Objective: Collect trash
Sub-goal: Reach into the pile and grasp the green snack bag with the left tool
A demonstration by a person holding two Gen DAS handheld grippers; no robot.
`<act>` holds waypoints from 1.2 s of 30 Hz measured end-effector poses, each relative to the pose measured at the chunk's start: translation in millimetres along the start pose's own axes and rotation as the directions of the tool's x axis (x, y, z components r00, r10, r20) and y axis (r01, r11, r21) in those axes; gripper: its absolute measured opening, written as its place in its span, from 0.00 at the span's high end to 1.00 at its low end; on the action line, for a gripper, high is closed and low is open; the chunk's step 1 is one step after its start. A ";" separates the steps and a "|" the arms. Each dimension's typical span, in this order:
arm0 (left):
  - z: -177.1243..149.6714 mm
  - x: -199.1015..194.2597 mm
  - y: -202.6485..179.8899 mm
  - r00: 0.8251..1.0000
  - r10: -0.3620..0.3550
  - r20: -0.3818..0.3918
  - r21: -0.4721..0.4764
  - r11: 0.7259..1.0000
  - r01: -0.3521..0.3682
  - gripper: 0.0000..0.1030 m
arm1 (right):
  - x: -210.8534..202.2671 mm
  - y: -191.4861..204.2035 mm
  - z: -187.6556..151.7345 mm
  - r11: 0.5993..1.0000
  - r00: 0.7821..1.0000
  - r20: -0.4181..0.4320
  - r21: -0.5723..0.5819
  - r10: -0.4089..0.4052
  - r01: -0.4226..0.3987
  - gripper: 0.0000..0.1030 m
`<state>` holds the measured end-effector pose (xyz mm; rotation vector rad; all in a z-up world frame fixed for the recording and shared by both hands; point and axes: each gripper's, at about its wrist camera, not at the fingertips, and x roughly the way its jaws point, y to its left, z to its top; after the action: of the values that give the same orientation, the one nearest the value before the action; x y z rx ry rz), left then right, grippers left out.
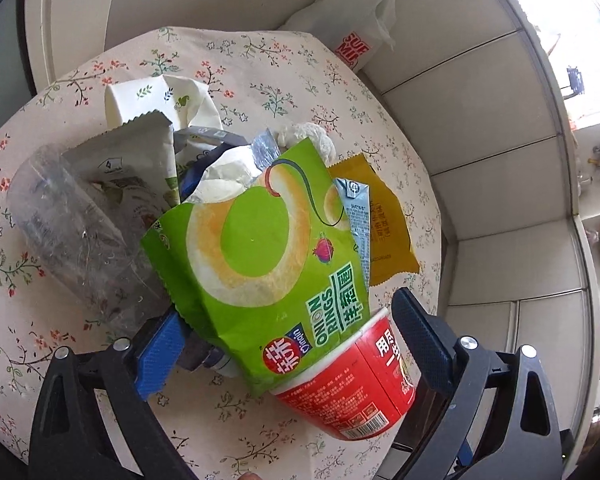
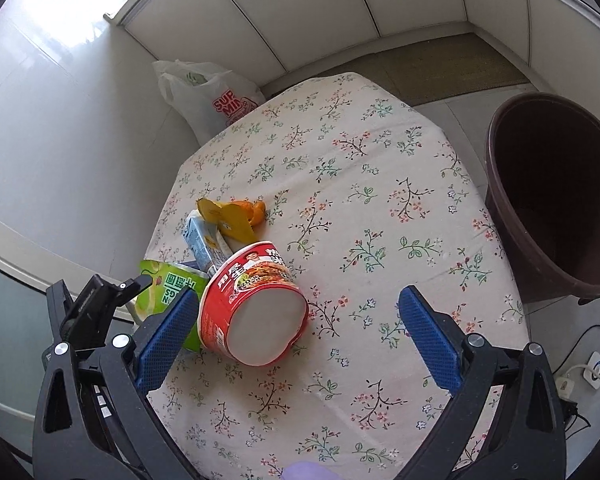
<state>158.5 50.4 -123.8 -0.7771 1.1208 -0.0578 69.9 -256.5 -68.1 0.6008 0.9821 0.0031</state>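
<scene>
On the table (image 2: 380, 208) lies one red instant-noodle cup (image 2: 252, 304), one green onion-rings bag (image 1: 260, 248), one yellow sachet (image 1: 388, 224), one clear plastic cup (image 1: 72, 232), one white leaf-print wrapper (image 1: 160, 100) and one orange peel (image 2: 256, 212). Past its far corner stands one white plastic bag (image 2: 216, 100); beside its right edge, one brown bin (image 2: 552, 196).

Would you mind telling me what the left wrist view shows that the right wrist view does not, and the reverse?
Only the left wrist view shows the clear plastic cup, the white leaf-print wrapper and the crumpled tissue. Only the right wrist view shows the brown bin beside the table, the orange peel and the power strip on the floor. Both show the red noodle cup lying on its side, the green onion rings bag, the yellow packet, the floral tablecloth and the white shopping bag. Both claws are open.
</scene>
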 end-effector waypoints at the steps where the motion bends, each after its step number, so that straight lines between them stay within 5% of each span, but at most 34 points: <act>1: 0.9 1.8 -2.0 1.000 0.005 0.003 0.013 1.000 -0.005 0.19 | -0.2 -1.2 0.8 1.000 1.000 0.000 0.003 0.003 -0.003 0.07; 12: 9.7 21.9 -6.6 1.000 -0.008 -0.008 0.061 0.998 0.009 0.70 | 3.3 -10.5 3.0 1.000 1.000 -0.027 0.015 -0.008 0.008 0.07; 28: -2.7 -25.6 -40.3 0.993 -0.081 0.083 0.265 0.963 0.057 0.86 | 20.5 -0.2 10.9 0.999 0.999 -0.020 -0.012 -0.034 0.033 0.07; 36: -8.9 -100.5 -55.5 0.954 -0.140 0.264 0.406 0.914 0.021 0.86 | 63.8 48.5 47.0 0.978 0.999 -0.033 -0.207 -0.029 0.022 0.07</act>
<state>123.0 46.1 -14.3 -0.4451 0.7622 -0.2307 155.5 -221.2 -75.4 0.3977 1.0095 0.0928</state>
